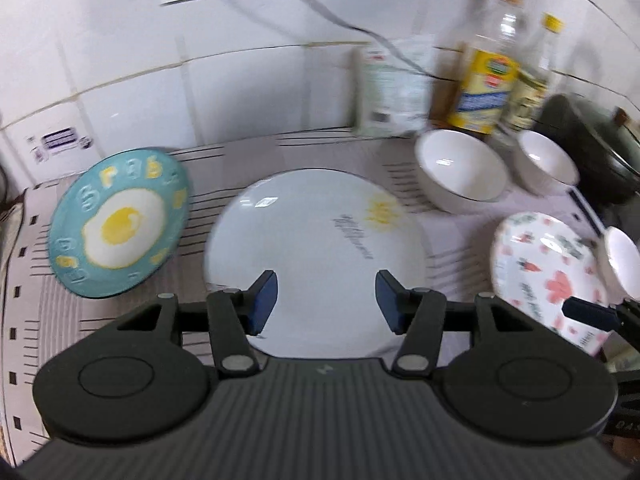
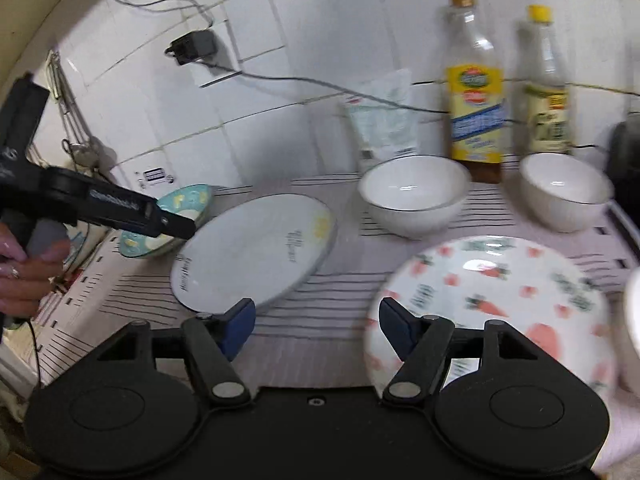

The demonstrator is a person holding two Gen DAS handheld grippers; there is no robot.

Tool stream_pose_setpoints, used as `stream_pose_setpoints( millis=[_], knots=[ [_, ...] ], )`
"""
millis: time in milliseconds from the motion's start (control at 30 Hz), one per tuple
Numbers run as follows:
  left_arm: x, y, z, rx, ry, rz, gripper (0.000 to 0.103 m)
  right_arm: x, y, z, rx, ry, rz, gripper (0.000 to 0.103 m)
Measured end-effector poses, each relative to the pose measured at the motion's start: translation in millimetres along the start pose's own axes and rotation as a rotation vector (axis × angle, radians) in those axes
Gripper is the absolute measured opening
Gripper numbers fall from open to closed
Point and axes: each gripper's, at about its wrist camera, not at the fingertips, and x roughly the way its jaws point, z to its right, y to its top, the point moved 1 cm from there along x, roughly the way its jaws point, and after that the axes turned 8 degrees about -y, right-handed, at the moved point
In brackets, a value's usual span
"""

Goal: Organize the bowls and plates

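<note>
A pale blue plate [image 1: 312,248] lies on the striped cloth, right ahead of my open, empty left gripper [image 1: 326,300]. A teal fried-egg plate [image 1: 120,224] lies to its left. Two white bowls [image 1: 460,168] [image 1: 546,162] stand at the back right. A carrot-print plate [image 1: 540,276] is at the right. In the right wrist view my right gripper [image 2: 316,330] is open and empty, above the cloth between the blue plate [image 2: 252,252] and the carrot plate [image 2: 492,300]. The bowls [image 2: 412,196] [image 2: 564,188] stand behind. The left gripper [image 2: 120,208] hovers at the left, over the teal plate [image 2: 184,204].
Two bottles [image 2: 474,92] [image 2: 546,84] and a pouch [image 2: 384,120] stand against the tiled wall. A dark pot [image 1: 592,148] sits at the far right. A cable and a plug [image 2: 192,46] hang on the wall. Another white dish edge [image 1: 622,260] shows at the right.
</note>
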Motion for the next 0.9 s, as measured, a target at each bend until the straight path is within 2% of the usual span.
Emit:
stream_pose_setpoints(
  millis=[67,167,267,400,467,533,633,733,900],
  knots=[
    [0,-1,16,0.025,-0.023,-0.011,0.056,-16,-6,11,0.013,-0.011,0.014,0.076],
    [1,0,44,0.076,-0.07,-0.024,0.06,-37,-17,28,0.019,-0.067,0.033,0.086],
    [5,-1,69,0.12,-0.109,-0.04,0.064,-52,-26,37,0.005,-0.093,0.003,0.086],
    [12,-8,98,0.16,-0.167,-0.063,0.075,-70,-39,56,0.052,-0.165,0.024,0.086],
    [20,-11,108,0.161,-0.198,-0.097,0.077,-77,-46,66,0.092,-0.189,0.042,0.089],
    [28,-12,119,0.171,-0.225,-0.152,0.077,-81,-53,75,0.149,-0.233,0.077,0.097],
    [33,-14,130,0.2,-0.225,-0.146,0.087,-84,-67,92,0.279,-0.316,0.156,0.099],
    [43,-17,138,0.216,-0.211,-0.157,0.09,-78,-74,105,0.366,-0.328,0.15,0.099],
    [75,-21,137,0.174,-0.165,-0.17,0.091,-62,-76,107,0.359,-0.329,0.163,0.096]
  ],
)
